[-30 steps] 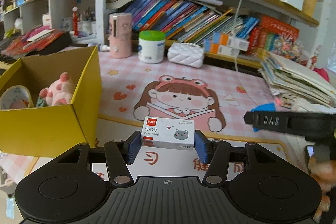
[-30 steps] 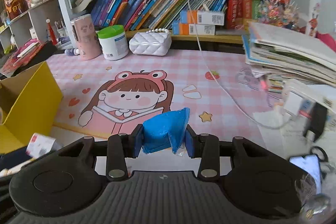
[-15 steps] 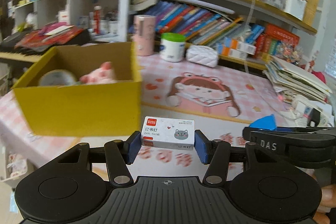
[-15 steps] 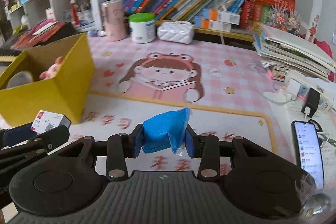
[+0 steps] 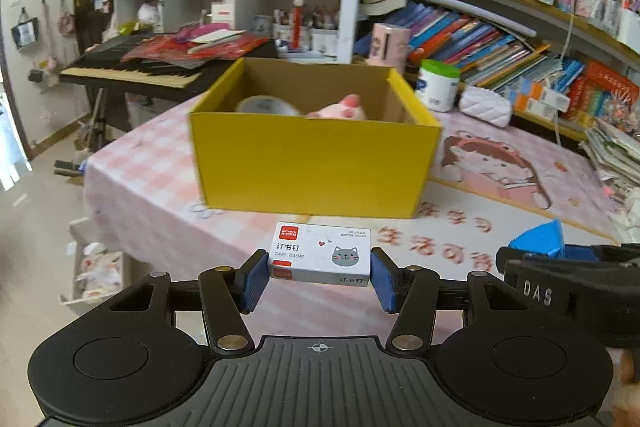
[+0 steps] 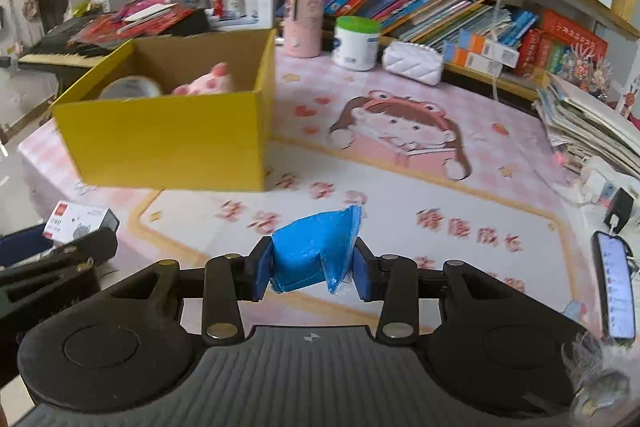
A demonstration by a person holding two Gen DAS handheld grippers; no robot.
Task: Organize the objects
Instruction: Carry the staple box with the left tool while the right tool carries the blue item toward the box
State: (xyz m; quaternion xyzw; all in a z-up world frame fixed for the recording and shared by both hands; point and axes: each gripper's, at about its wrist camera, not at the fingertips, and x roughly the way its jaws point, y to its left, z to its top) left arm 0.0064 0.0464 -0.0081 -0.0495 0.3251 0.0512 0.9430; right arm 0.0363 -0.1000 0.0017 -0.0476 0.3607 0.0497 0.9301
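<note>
The left tongs (image 5: 319,269) are closed on a small white cardboard staple box with a grey cat face (image 5: 320,253), blue pads pressed to both short ends, the box level and clear of the counter (image 5: 168,227). The right tongs (image 6: 308,267) are clamped on a crumpled blue plastic packet (image 6: 314,254), its pointed corner sticking up past the pads. Both loads hang above the pink cartoon mat (image 6: 420,163), near the counter's front edge.

Ahead stands an open yellow cardboard box (image 5: 316,163), close to the counter's left edge. Inside it lie a roll of clear tape (image 5: 264,105) and a pink plush toy (image 5: 344,109), with bare floor showing between them and the near wall. The mat between the tongs and the box is free. A smartphone (image 6: 616,291) lies by the right edge.
</note>
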